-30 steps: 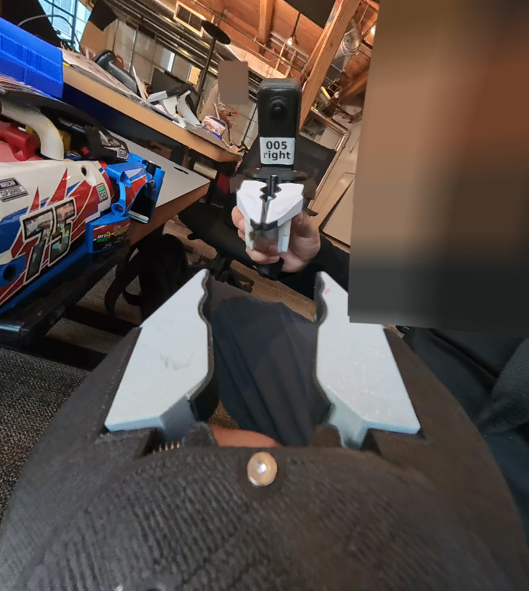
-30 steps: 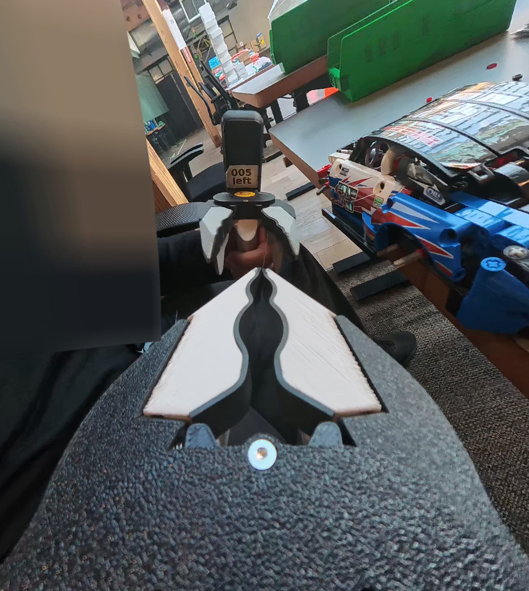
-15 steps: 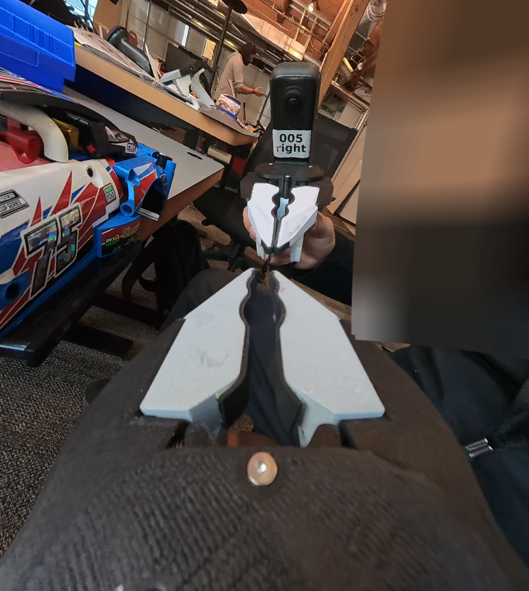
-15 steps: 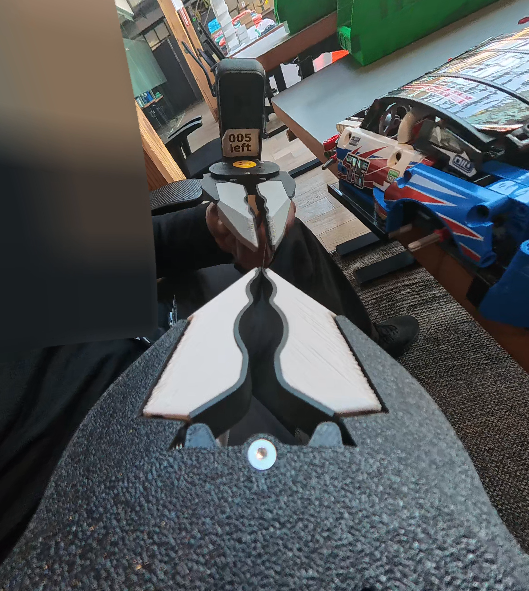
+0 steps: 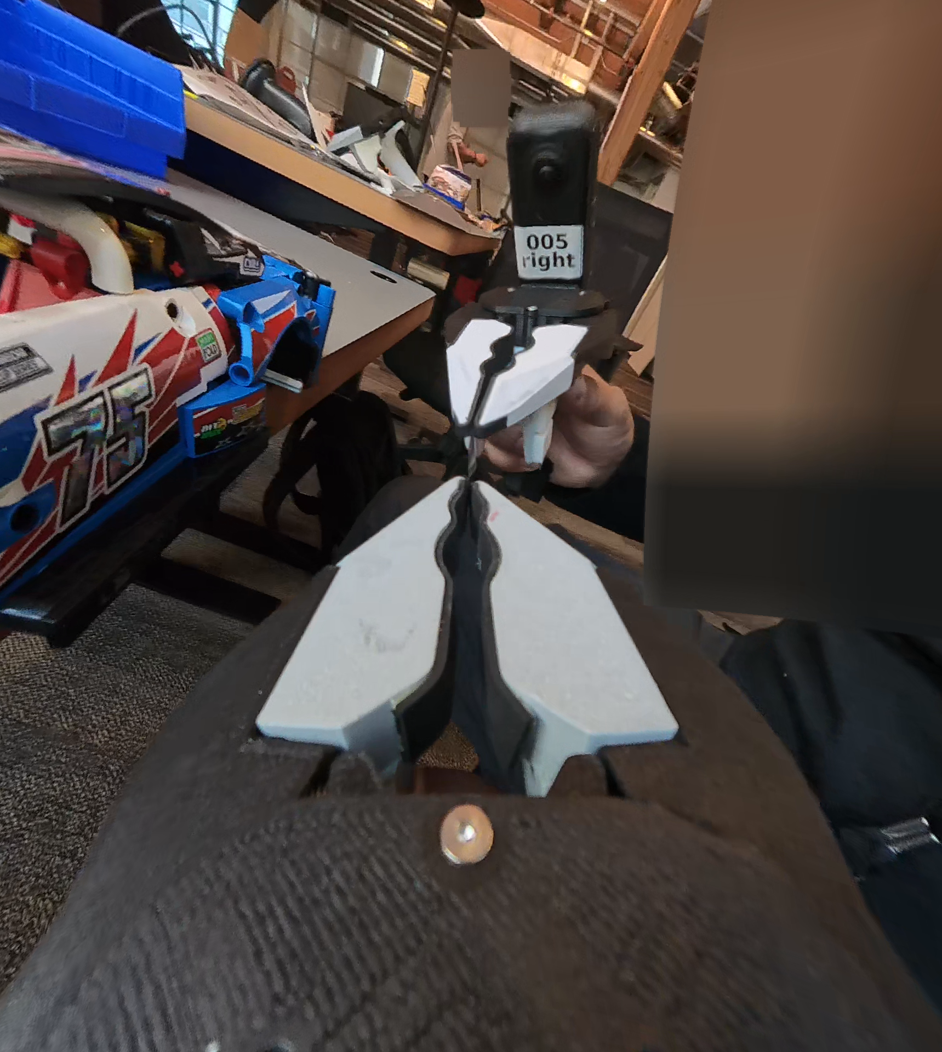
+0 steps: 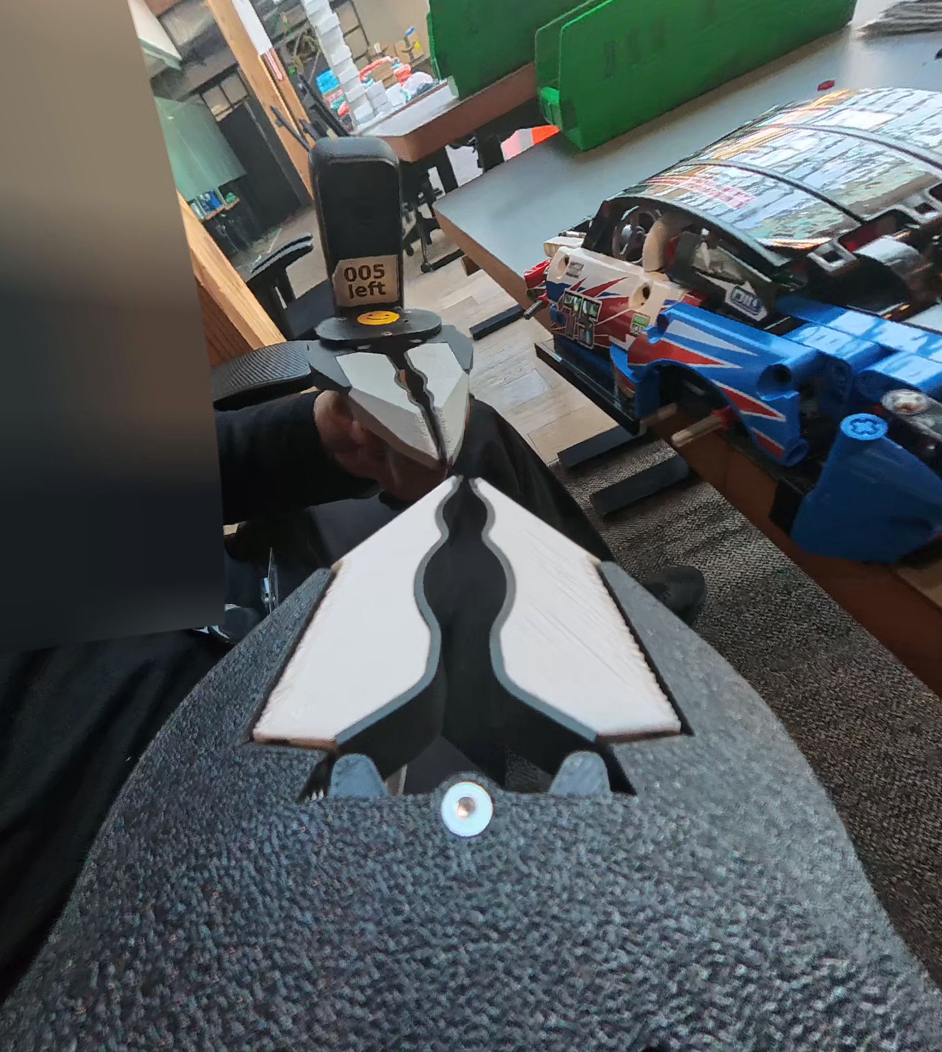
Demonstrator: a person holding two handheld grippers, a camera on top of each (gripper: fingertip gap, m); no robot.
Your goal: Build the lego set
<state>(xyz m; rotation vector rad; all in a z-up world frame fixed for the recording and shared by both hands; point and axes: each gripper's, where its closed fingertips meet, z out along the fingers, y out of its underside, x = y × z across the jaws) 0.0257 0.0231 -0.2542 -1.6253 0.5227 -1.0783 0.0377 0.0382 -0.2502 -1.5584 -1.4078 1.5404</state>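
Note:
A large lego race car (image 5: pixel 87 398), white, blue and red with a dark roof, stands at the edge of a grey table (image 5: pixel 354 284). It also shows in the right wrist view (image 6: pixel 770 353). My left gripper (image 5: pixel 467 484) is shut with nothing visible between its jaws. My right gripper (image 6: pixel 464 481) is shut the same way. The two face each other almost tip to tip above the person's lap, away from the car. The right gripper shows in the left wrist view (image 5: pixel 471 432), and the left gripper shows in the right wrist view (image 6: pixel 443 455).
A blue bin (image 5: pixel 58 85) stands on the table behind the car. Green bins (image 6: pixel 685 74) stand on the far side. Black strips (image 6: pixel 645 484) lie on the grey carpet (image 6: pixel 798 683). A dark bag (image 5: pixel 343 455) sits under the table. An office chair (image 6: pixel 280 267) stands behind. My left and right fingertips are right by each other.
My left gripper went from wide open to shut. Both grippers moved toward each other until their tips nearly meet. The right gripper stayed shut.

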